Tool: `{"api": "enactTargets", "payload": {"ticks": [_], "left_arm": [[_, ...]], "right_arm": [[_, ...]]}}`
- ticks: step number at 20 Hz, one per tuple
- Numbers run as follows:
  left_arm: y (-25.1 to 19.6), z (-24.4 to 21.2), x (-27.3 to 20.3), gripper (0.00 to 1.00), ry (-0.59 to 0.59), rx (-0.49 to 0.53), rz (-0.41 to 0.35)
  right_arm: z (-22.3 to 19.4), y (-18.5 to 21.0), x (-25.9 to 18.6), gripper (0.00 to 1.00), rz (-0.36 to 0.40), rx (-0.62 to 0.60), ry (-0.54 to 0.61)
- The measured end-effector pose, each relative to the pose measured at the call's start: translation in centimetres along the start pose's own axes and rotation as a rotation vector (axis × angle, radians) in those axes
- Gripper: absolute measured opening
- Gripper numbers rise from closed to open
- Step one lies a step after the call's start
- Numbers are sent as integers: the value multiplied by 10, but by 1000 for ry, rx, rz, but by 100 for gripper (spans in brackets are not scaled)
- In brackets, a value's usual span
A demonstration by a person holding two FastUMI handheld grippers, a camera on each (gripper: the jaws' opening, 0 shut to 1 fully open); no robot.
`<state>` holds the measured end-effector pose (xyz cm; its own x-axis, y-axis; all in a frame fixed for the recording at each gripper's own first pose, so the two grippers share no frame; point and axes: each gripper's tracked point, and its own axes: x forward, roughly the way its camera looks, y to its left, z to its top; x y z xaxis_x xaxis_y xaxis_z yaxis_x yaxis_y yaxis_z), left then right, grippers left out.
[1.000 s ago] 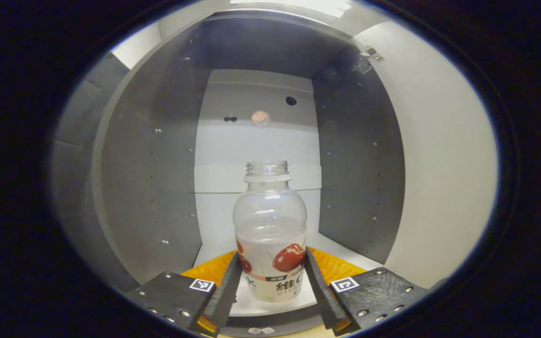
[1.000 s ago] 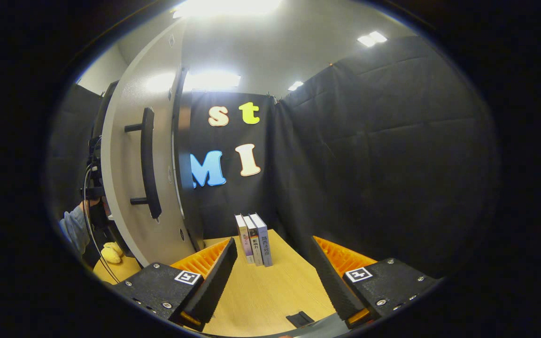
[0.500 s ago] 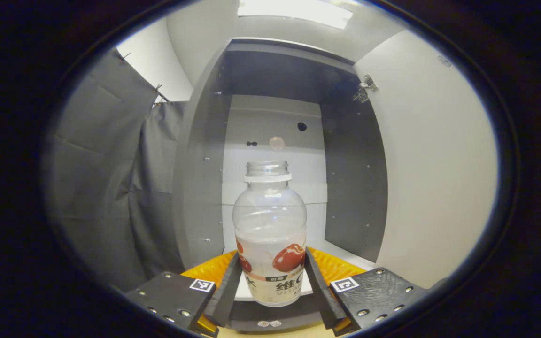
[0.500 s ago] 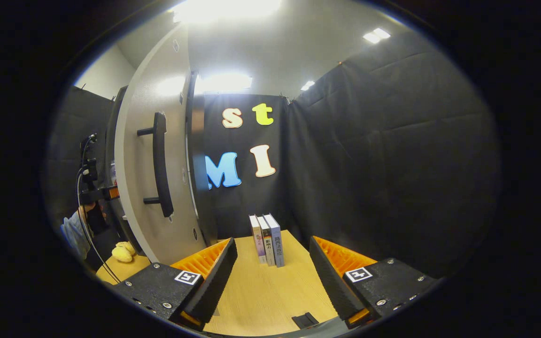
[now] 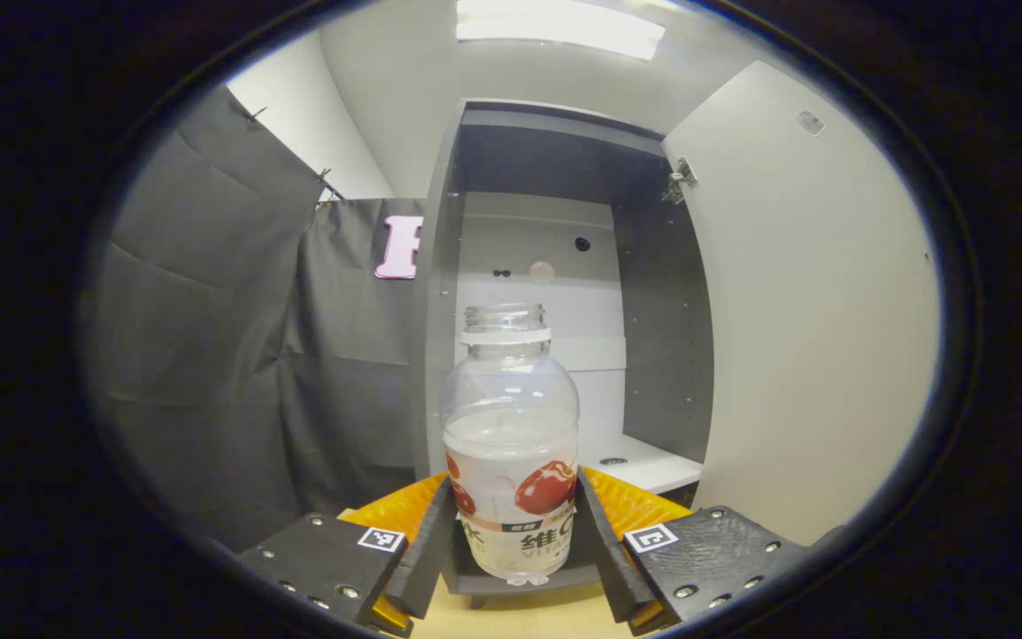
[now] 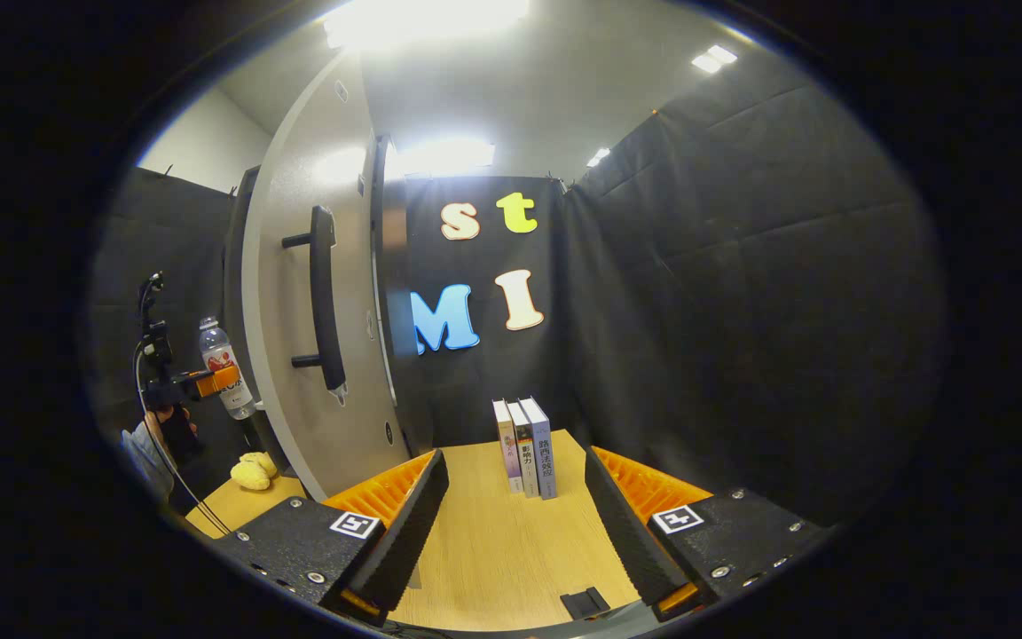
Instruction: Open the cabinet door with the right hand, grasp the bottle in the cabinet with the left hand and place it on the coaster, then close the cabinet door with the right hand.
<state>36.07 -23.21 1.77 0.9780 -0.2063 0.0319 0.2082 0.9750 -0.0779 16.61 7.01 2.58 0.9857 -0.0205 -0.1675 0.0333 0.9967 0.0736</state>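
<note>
Our left gripper [image 5: 511, 532] clamps the uncapped clear plastic bottle [image 5: 511, 444], lifted just outside the grey cabinet [image 5: 564, 177]. Our right gripper [image 6: 511, 524] hangs unclenched, near the white door [image 6: 298, 355]. Tilting the bottle could spill liquid.

Right gripper [image 6: 511, 524] open over table [image 6: 493, 568], cabinet door [image 6: 298, 355] ajar, bottle [image 6: 225, 368] in left gripper [image 6: 200, 383], books [image 6: 527, 448].
</note>
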Motion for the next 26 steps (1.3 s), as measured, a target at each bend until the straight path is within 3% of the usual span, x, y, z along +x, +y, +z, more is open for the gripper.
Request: {"api": "enactTargets", "payload": {"ticks": [6,7,8,13,16,17,23,26], "left_arm": [[-1,-2,1,71,39,-42,30],[0,0,-2,78,41,-47,30],[2,0,-2,71,41,-48,32],[4,-5,2,71,72,-60,48],[4,-8,4,78,99,-75,70],[5,-8,4,71,109,-87,75],[7,-23,7,75,212,-108,88],[6,-30,7,78,242,-99,85]], "right_arm": [[-9,1,-3,96,20,18,8],[-12,2,-6,95,27,20,14],[-14,5,-10,95,31,18,18],[-19,14,-17,95,54,0,24],[-26,16,-17,95,63,11,39],[-28,15,-19,96,61,16,45],[-29,11,-18,96,57,41,58],[-28,13,-12,91,59,37,58]]}}
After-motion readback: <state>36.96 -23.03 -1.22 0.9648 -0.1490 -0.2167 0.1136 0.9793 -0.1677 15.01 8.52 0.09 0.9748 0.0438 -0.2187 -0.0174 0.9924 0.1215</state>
